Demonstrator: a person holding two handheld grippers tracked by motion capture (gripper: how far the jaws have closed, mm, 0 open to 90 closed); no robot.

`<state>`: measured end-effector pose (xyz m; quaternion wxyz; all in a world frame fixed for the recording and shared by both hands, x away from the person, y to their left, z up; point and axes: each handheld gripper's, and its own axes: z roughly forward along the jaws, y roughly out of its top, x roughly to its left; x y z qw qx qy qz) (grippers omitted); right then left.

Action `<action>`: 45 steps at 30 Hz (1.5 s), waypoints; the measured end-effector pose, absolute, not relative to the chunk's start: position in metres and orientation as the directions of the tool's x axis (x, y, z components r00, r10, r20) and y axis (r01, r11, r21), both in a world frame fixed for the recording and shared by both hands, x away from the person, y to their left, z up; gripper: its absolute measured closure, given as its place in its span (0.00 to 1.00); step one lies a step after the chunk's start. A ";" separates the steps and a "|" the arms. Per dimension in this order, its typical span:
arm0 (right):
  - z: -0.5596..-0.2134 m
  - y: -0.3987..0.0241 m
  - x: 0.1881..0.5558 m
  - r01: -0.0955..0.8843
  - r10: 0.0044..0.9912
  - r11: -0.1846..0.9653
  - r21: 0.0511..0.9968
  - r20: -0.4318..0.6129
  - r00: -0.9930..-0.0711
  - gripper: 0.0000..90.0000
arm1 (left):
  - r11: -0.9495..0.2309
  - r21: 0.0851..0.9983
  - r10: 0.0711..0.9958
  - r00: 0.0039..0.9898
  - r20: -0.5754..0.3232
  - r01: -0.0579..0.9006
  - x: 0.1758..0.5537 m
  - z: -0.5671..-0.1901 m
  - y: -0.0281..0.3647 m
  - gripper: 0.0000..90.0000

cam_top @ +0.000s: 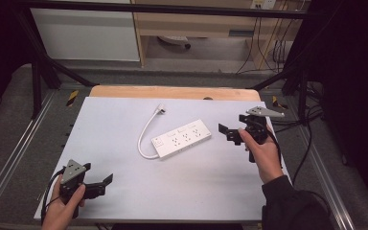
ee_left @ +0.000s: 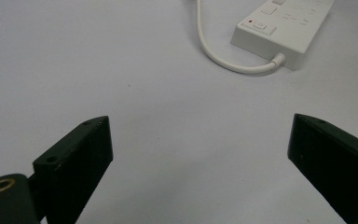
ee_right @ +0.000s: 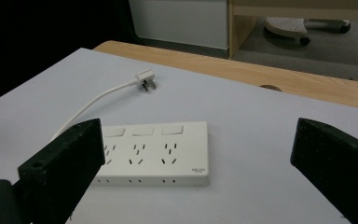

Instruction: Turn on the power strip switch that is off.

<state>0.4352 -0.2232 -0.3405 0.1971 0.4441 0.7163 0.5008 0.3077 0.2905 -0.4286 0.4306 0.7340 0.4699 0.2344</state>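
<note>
Power strip [cam_top: 181, 139] lies mid-table, long axis running 8 to 2 o'clock, cord [cam_top: 146, 132] looping off its 8 o'clock end to the plug [cam_top: 161, 109]. Right gripper [cam_top: 230, 132], at its 3 o'clock, looks nearer; left gripper [cam_top: 106, 181] sits well off at 7 o'clock. Both have jaws spread wide, empty.

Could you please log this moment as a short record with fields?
surface: white mat on a wooden table
power strip: mid-mat, lying flat, sockets up
cord: curves from the strip's left end
plug: loose on the mat, unplugged
left gripper: open, near-left corner, holding nothing
right gripper: open, right of the strip, holding nothing
</note>
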 end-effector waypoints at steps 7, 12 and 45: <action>-0.341 -0.211 0.448 0.442 0.835 0.119 0.889 0.152 -0.529 0.04 | -0.189 0.852 0.892 0.448 -0.059 0.488 0.308 -0.429 0.291 0.07; -0.340 -0.207 0.456 0.451 0.833 0.106 0.886 0.169 -0.527 0.05 | -0.193 0.851 0.891 0.450 -0.056 0.488 0.308 -0.429 0.291 0.07; -0.364 -0.184 0.496 0.510 0.836 0.026 0.860 0.261 -0.483 0.19 | -0.207 0.848 0.889 0.457 -0.046 0.488 0.308 -0.429 0.290 0.07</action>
